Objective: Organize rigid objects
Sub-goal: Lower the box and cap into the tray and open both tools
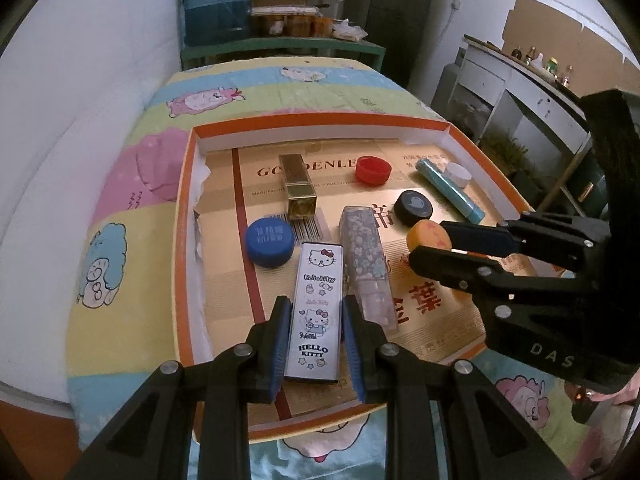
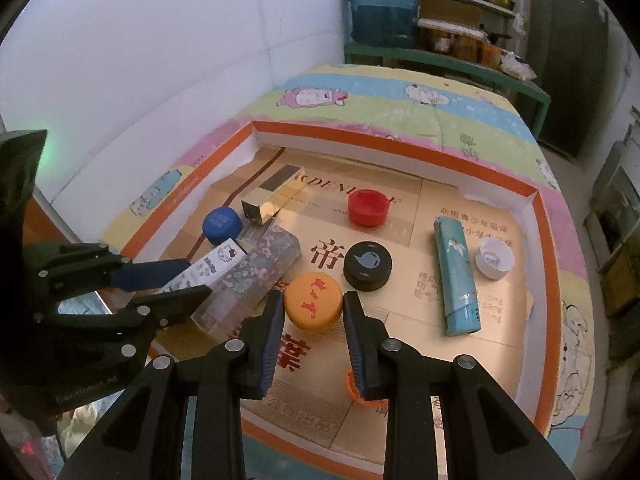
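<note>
My left gripper is clenched on the Hello Kitty lighter — both blue pads press its long sides, near the front edge of the orange-rimmed tray. My right gripper is parted just wider than the orange cap, its fingers flanking it — I cannot tell if the pads touch. The floral lighter lies just beside.

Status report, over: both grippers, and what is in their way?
Left hand-held gripper astride Hello Kitty lighter. Right hand-held gripper astride orange cap. Floral lighter crowds Kitty's right side.
</note>
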### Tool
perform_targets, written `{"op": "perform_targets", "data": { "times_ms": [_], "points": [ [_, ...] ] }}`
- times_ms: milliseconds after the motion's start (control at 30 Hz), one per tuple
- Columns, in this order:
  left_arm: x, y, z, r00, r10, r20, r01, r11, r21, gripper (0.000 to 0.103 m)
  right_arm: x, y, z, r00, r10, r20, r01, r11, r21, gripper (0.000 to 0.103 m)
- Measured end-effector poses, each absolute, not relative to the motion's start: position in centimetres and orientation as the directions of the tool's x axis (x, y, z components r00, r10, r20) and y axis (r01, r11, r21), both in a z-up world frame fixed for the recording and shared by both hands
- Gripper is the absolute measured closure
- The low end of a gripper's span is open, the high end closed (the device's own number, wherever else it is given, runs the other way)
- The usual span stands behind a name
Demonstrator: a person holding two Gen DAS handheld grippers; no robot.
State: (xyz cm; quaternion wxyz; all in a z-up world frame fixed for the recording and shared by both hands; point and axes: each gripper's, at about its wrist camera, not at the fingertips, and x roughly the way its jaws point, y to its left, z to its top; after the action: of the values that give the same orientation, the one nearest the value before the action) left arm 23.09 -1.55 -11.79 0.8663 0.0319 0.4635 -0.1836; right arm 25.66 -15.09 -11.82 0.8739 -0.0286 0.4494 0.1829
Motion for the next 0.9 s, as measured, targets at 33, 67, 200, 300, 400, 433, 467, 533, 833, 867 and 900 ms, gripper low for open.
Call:
{"op": "perform_targets", "data": {
  "times_ms": [33, 67, 200, 300, 400, 433, 467, 533, 833, 867, 900],
  "points": [
    [23.1, -1.5, -11.8, 0.503, -0.292, -0.814, 0.347, 0.93, -0.119, 0.077, 25.7, -15.1, -11.9, 0.528, 0.294, -0.797, -0.345, 0.932, 0.115, 0.073],
    [23.2, -1.5, -11.8, 0.503, -0.292, -0.813, 0.345, 0.931, -0.12, 0.077, 25.8, -15.0, -12.0, 0.526, 0.294, -0.798, -0.346, 0.931, 0.115, 0.073],
    [23.4, -1.5, -11.9, 0.508, -0.287, -0.812, 0.347, 0.931, -0.112, 0.077, 25.9, -14.8, -12.1, 0.524, 0.294, -0.799, -0.35, 0.93, 0.112, 0.073],
    [23.4, -1.7, -12.0, 0.506, -0.285, -0.814, 0.352, 0.93, -0.107, 0.076, 26.0, -14.8, -12.3, 0.521, 0.292, -0.802, -0.352, 0.93, 0.11, 0.073],
    [23.5, -1.9, -12.0, 0.504, -0.278, -0.818, 0.363, 0.927, -0.092, 0.076, 26.0, -14.7, -12.5, 0.515, 0.287, -0.807, -0.352, 0.93, 0.106, 0.072],
    [23.5, -1.9, -12.1, 0.503, -0.279, -0.818, 0.364, 0.927, -0.093, 0.076, 26.1, -14.6, -12.7, 0.513, 0.285, -0.81, -0.352, 0.93, 0.105, 0.072],
    [23.6, -1.8, -12.1, 0.502, -0.281, -0.818, 0.366, 0.926, -0.094, 0.076, 26.1, -14.6, -12.7, 0.511, 0.283, -0.812, -0.352, 0.93, 0.103, 0.072],
    [23.6, -1.8, -12.1, 0.499, -0.284, -0.818, 0.368, 0.925, -0.096, 0.076, 26.2, -14.5, -12.9, 0.51, 0.279, -0.814, -0.356, 0.93, 0.096, 0.072],
    [23.4, -1.2, -11.4, 0.527, -0.304, -0.794, 0.359, 0.926, -0.116, 0.054, 26.1, -14.2, -13.0, 0.513, 0.266, -0.816, -0.366, 0.928, 0.073, 0.066],
    [23.3, -1.1, -11.3, 0.532, -0.309, -0.788, 0.356, 0.926, -0.123, 0.054, 26.1, -14.3, -13.0, 0.516, 0.267, -0.814, -0.362, 0.929, 0.075, 0.066],
    [23.3, -1.0, -11.1, 0.534, -0.312, -0.786, 0.355, 0.926, -0.126, 0.054, 26.1, -14.3, -13.0, 0.515, 0.268, -0.814, -0.36, 0.93, 0.078, 0.066]
  ]
}}
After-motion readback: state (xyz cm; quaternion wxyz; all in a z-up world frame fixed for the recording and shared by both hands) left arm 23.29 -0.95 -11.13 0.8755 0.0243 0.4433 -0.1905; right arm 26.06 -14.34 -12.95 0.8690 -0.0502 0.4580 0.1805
